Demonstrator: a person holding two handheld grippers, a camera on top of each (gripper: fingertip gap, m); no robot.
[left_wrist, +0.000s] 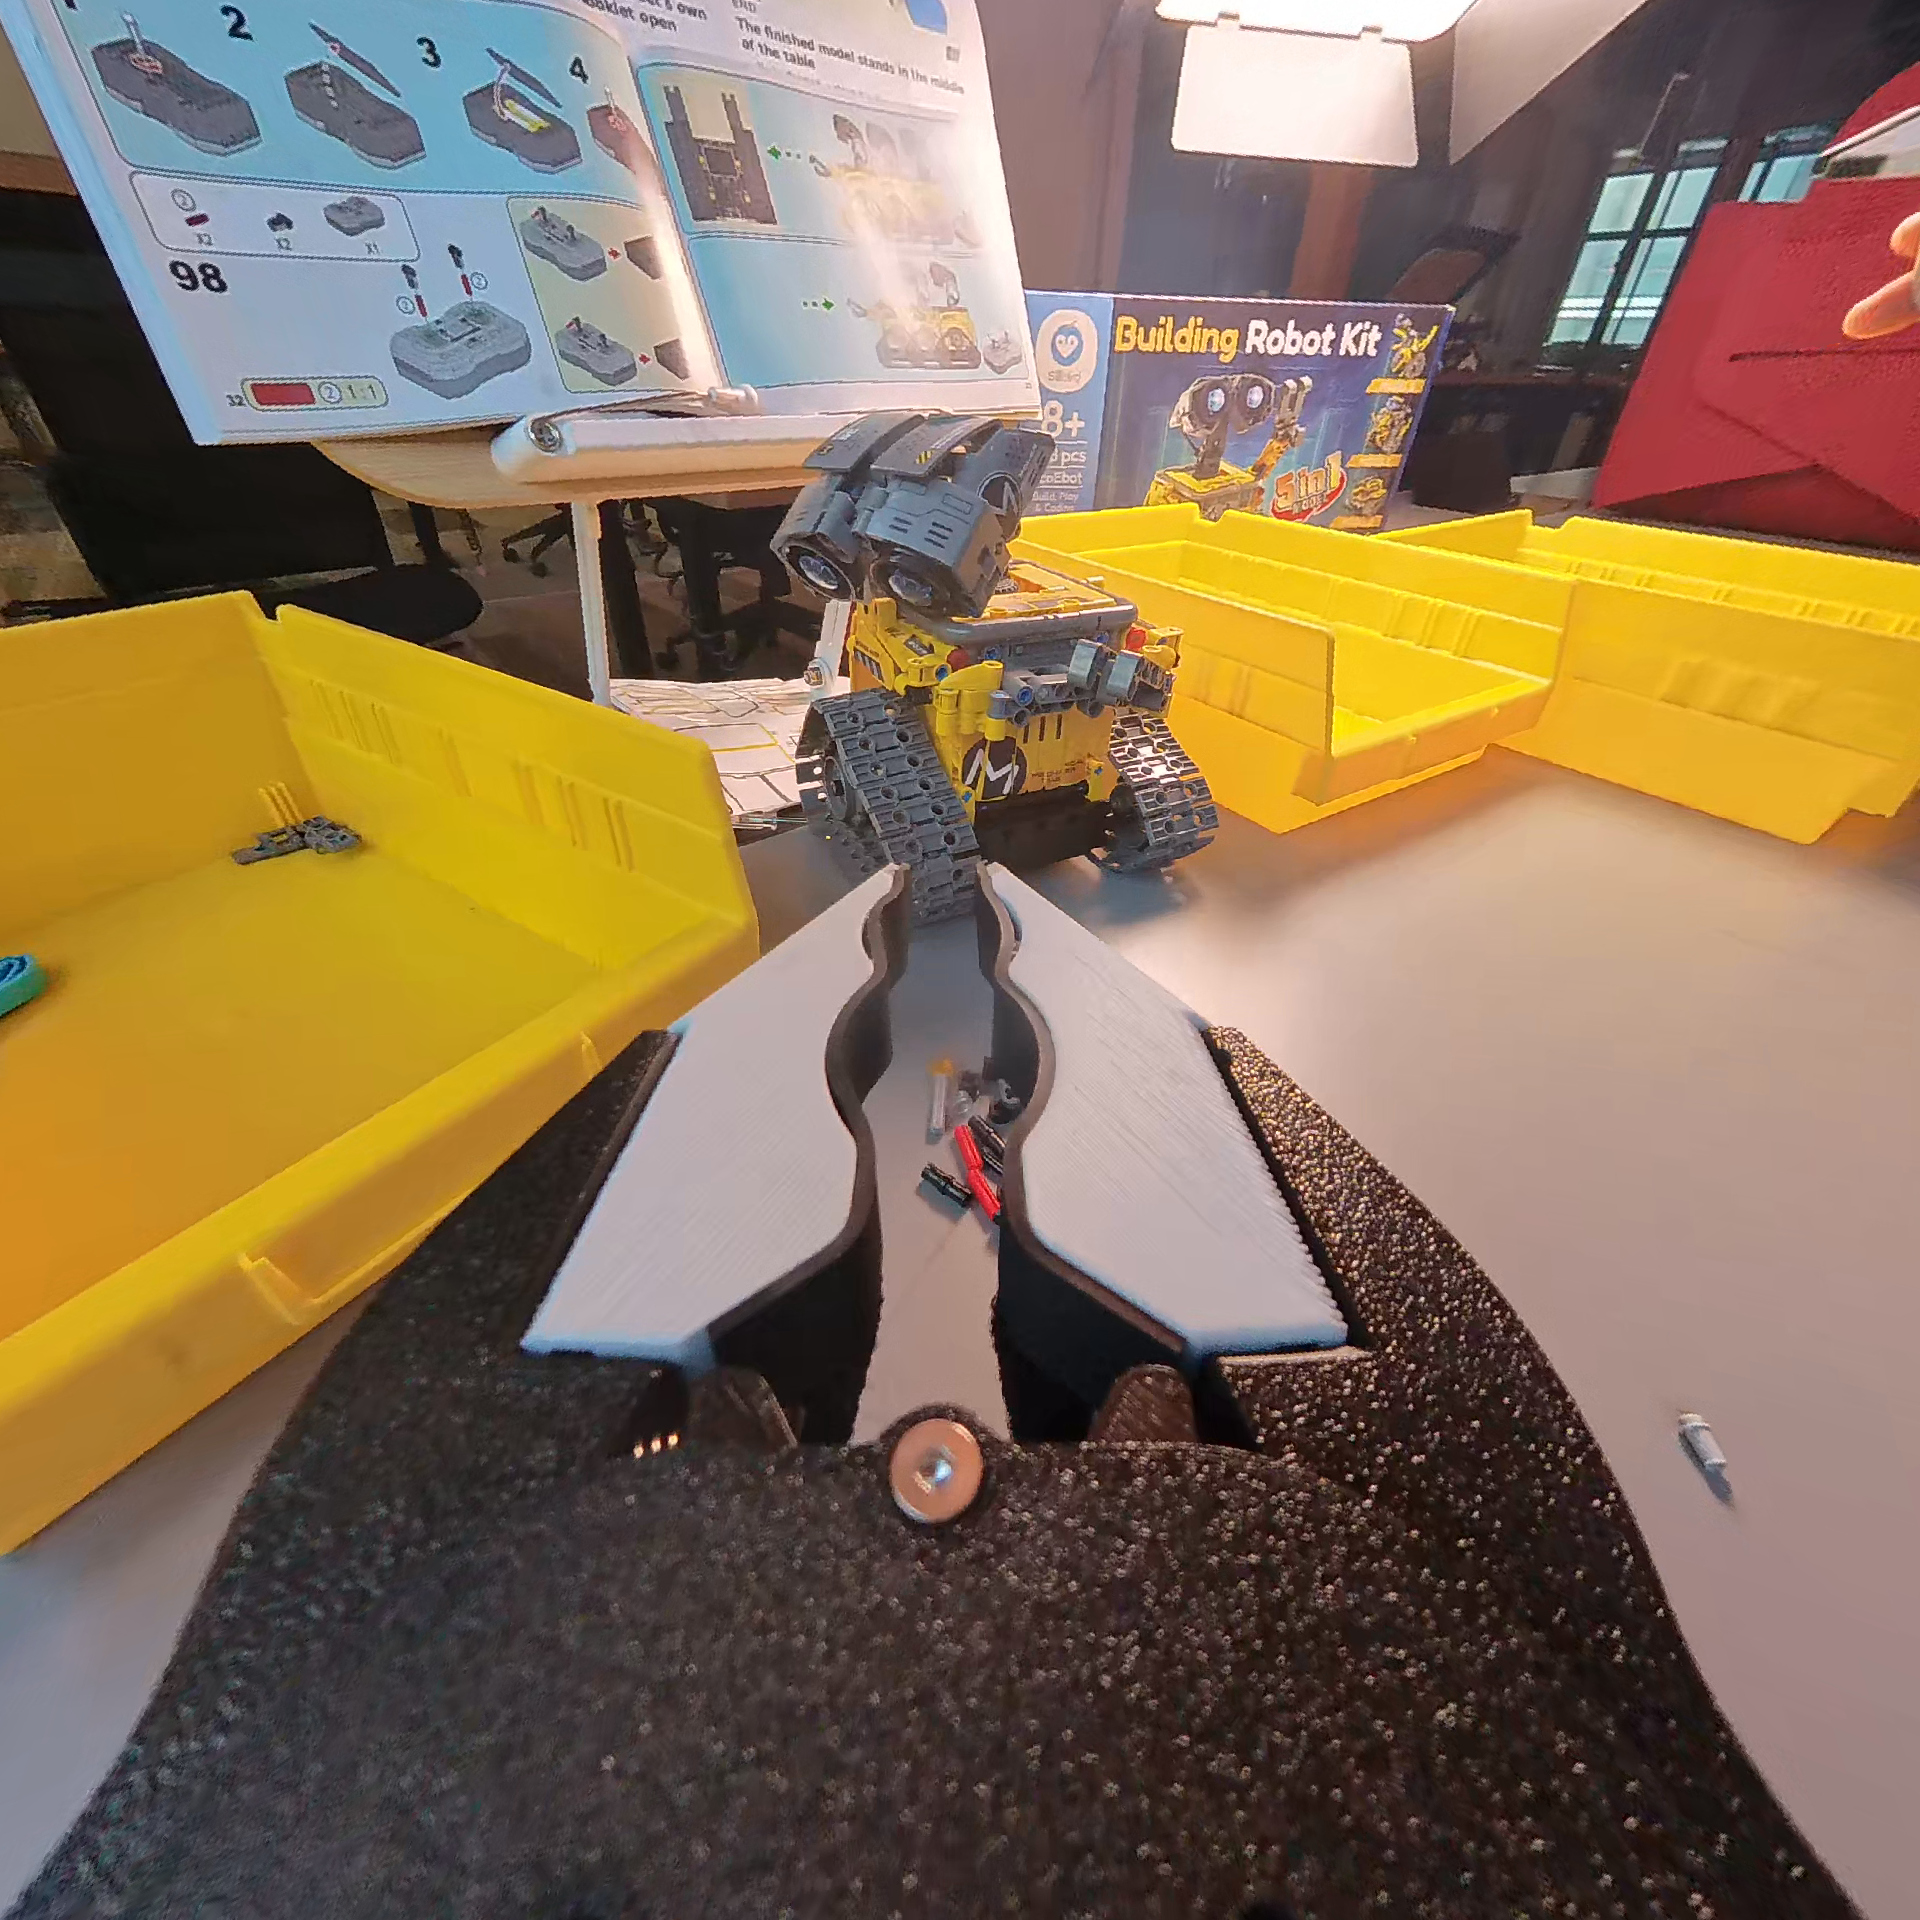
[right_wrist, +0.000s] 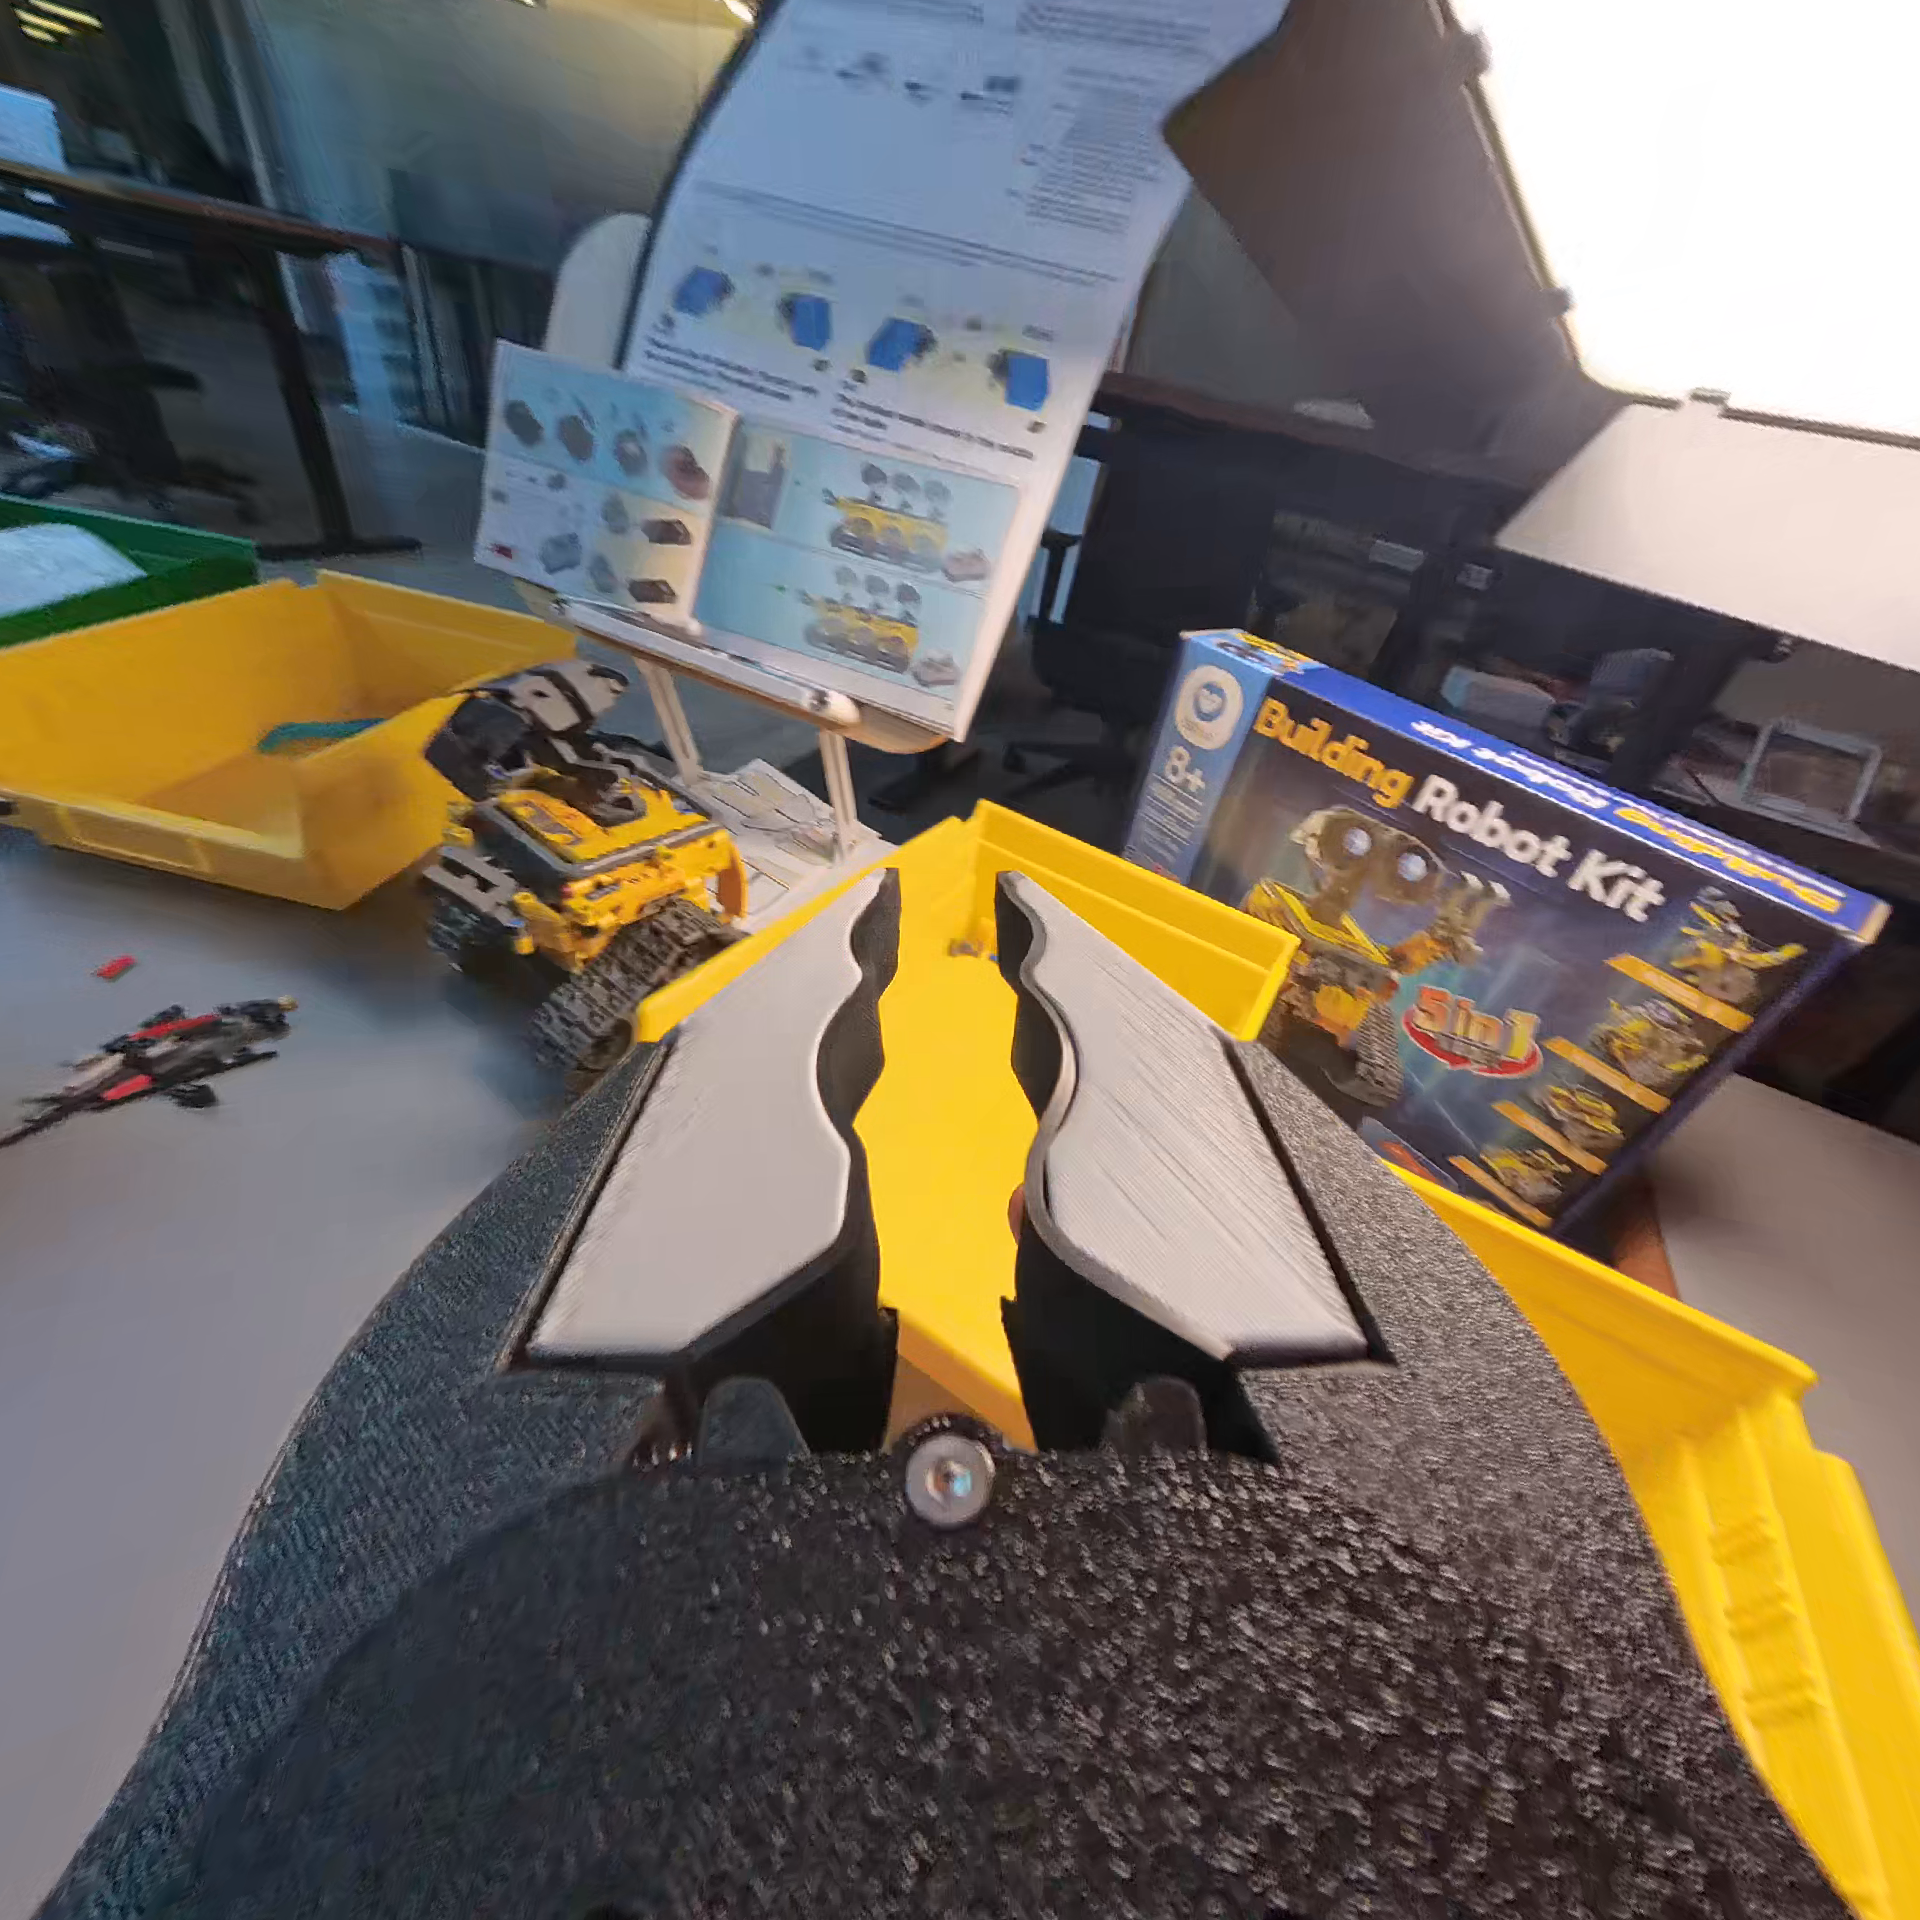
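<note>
Tools both empty, each with a narrow gap between its jaws. Left tool hangs low over the grey bench, fingers straddling a small scatter of loose pins in black, red and pale grey that lie on the bench surface below; no contact with them is visible. Its tips point at the left track of the yellow-and-grey tracked toy robot, which stands upright just ahead. One more pale pin lies apart on the bench to the right. Right tool is held above a yellow bin, jaws likewise slightly apart and gripping nothing; this view is motion-blurred, so fine detail is unreliable. Judgement on handling: the pins are small and round and will likely roll, so any pinch on one wants the tips brought square across a single pin, closing slowly, clear of its neighbours. Containers: the yellow bin under the right tool shows a few small pieces at its far end, too blurred to identify. The left yellow bin holds a grey linked piece near its back wall and a teal item at its left edge, cut off by the frame. Two further yellow bins stand behind and right of the robot; no contents visible from here. An open instruction booklet rests on a stand behind the robot, with the blue kit box beside it.
</note>
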